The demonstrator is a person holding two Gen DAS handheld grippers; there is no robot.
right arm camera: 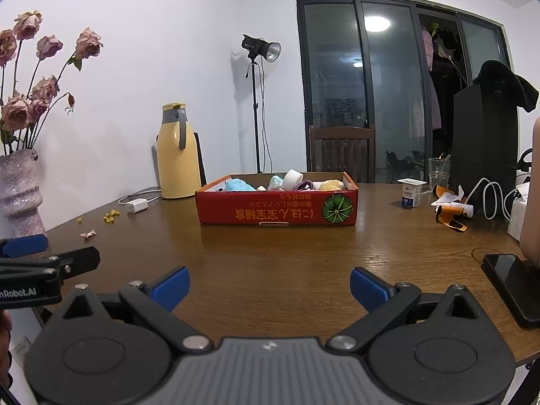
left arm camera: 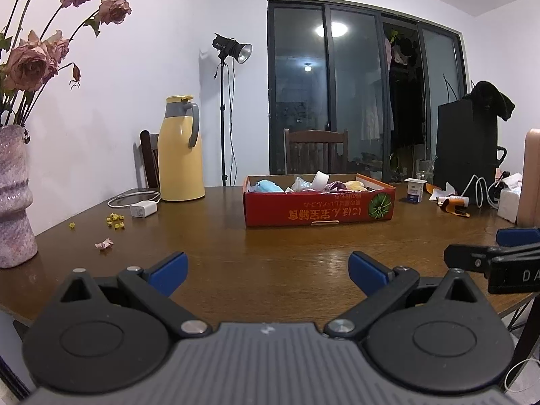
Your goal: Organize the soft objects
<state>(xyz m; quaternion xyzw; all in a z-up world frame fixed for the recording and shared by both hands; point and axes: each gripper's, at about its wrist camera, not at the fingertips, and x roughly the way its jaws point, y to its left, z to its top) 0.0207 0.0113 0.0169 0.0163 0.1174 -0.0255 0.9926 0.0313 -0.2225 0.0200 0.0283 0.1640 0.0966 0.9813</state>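
A shallow red cardboard box (left arm camera: 317, 209) (right arm camera: 276, 207) stands in the middle of the wooden table. Soft items lie inside it: a light blue one (left arm camera: 268, 186) (right arm camera: 238, 185), a purple one (left arm camera: 335, 186), a yellow one (left arm camera: 356, 185) (right arm camera: 332, 185), and a white roll of tape (right arm camera: 293, 179). My left gripper (left arm camera: 268, 271) hovers open over the near table edge, well short of the box, with nothing between its blue pads. My right gripper (right arm camera: 270, 287) is likewise open and empty beside it. Each gripper shows at the other view's edge.
A yellow thermos jug (left arm camera: 180, 150) and white charger (left arm camera: 143, 208) sit at back left, a vase of dried roses (left arm camera: 13, 195) at far left. A yogurt cup (right arm camera: 411, 192), glass, orange wrapper, cables and tissue box lie right; a black phone (right arm camera: 511, 285) lies near the right edge.
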